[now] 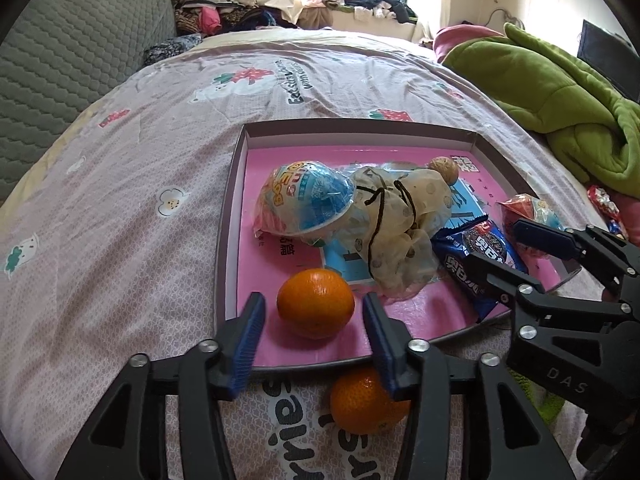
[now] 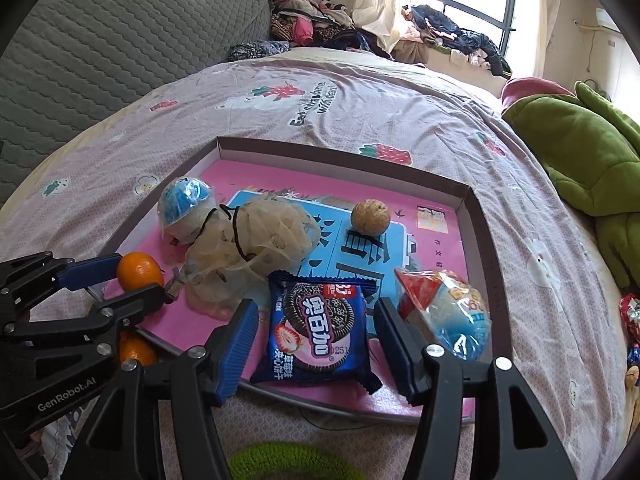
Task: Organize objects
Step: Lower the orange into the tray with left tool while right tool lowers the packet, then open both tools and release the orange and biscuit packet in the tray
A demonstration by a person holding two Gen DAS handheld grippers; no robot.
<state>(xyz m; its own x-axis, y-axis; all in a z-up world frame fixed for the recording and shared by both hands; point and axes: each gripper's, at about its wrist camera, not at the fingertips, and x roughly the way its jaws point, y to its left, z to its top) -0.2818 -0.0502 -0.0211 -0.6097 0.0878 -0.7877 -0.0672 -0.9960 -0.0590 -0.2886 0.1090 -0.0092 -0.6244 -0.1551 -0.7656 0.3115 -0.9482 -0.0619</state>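
A shallow pink-lined box tray [image 1: 234, 184] [image 2: 476, 216] lies on the bed. In it are an orange [image 1: 315, 302] [image 2: 139, 271], a blue cookie packet [image 1: 478, 258] [image 2: 320, 332], a mesh drawstring pouch [image 1: 394, 220] [image 2: 256, 248], a blue-white wrapped ball [image 1: 306, 200] [image 2: 186, 208], a red-blue wrapped snack [image 2: 444, 312] [image 1: 528, 212] and a walnut [image 2: 370, 216] [image 1: 443, 169]. My left gripper [image 1: 314, 312] is open, its fingers either side of the orange. My right gripper [image 2: 316, 328] is open around the cookie packet. A second orange [image 1: 366, 400] [image 2: 136, 350] lies on the sheet outside the tray's near edge.
A green blanket [image 1: 560, 92] [image 2: 580, 152] is bunched at the right. Wrapped candies [image 2: 632, 320] [image 1: 604, 200] lie on the sheet right of the tray. A grey quilted headboard [image 1: 60, 60] stands at the left. Piled clothes [image 1: 224, 8] sit beyond the bed.
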